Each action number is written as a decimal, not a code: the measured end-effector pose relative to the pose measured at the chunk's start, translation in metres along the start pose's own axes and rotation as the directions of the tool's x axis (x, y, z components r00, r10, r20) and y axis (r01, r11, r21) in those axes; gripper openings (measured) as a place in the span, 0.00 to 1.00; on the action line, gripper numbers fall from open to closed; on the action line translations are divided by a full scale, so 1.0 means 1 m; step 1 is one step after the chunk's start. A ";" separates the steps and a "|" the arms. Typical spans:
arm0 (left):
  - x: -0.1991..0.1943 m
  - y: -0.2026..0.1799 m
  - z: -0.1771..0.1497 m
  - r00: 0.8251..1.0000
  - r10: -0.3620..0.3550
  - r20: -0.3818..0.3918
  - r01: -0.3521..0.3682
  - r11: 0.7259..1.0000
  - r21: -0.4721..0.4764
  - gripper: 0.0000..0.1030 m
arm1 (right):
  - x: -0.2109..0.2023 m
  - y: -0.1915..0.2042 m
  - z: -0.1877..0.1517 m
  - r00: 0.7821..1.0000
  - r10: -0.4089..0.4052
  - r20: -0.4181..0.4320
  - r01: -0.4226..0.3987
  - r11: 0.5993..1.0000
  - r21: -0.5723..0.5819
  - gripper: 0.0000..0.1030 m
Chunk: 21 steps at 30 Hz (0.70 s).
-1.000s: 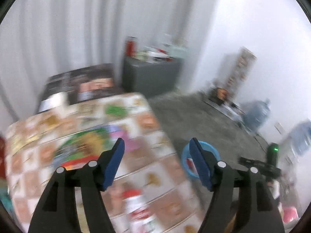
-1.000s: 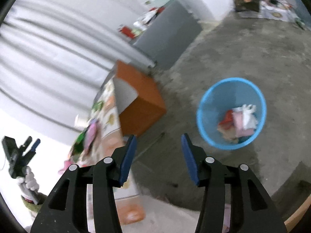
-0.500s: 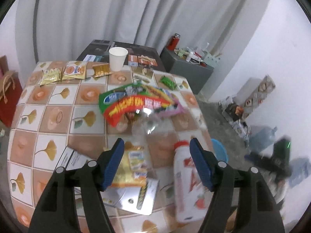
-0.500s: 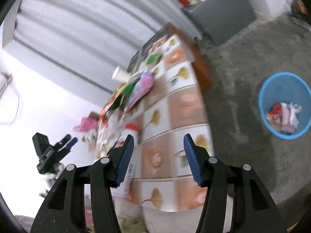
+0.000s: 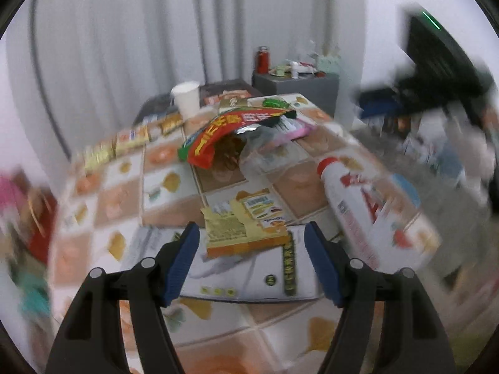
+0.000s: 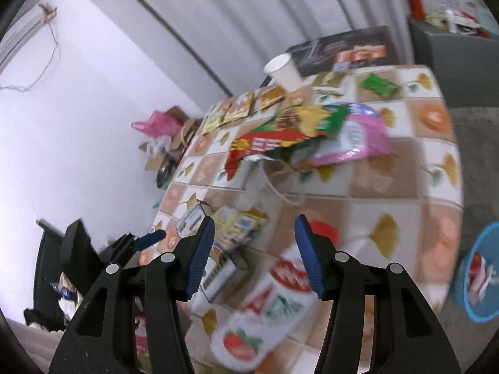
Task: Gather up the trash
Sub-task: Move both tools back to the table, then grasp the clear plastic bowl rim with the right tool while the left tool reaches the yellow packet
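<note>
Table (image 5: 162, 187) filling more of my views than half second ago; both my grippers dropping closer. Left gripper (image 5: 251, 260) spread, empty, flat yellow carton (image 5: 246, 227) lying between its jaws atop white box (image 5: 265, 274). Right gripper (image 6: 254, 254) spread, empty, over white bottle (image 6: 268, 305), red-capped, on its side beside carton.

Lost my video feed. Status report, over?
Left gripper open over yellow carton. Right gripper open over white bottle. Bin beside table. Nothing in the way.

Glossy foil snack bag (image 5: 224, 131), paper cup (image 5: 186, 98)
</note>
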<state>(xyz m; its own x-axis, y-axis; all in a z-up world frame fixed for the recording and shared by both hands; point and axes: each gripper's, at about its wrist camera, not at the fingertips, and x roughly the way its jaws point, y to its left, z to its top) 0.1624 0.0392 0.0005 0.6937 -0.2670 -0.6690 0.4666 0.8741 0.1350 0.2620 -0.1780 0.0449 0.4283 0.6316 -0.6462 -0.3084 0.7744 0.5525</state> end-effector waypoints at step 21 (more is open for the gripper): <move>0.057 -0.014 -0.008 0.998 0.007 -0.055 0.017 0.910 0.414 0.56 | 0.110 0.015 0.050 0.980 -0.043 -0.193 0.035 0.998 -0.043 0.51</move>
<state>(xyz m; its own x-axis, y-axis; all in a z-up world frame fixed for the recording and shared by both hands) 0.1911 0.0146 -0.0449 0.6654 -0.2384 -0.7073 0.6637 0.6227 0.4145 0.3473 -0.0989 0.0081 0.2686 0.5934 -0.7588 -0.3292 0.7968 0.5067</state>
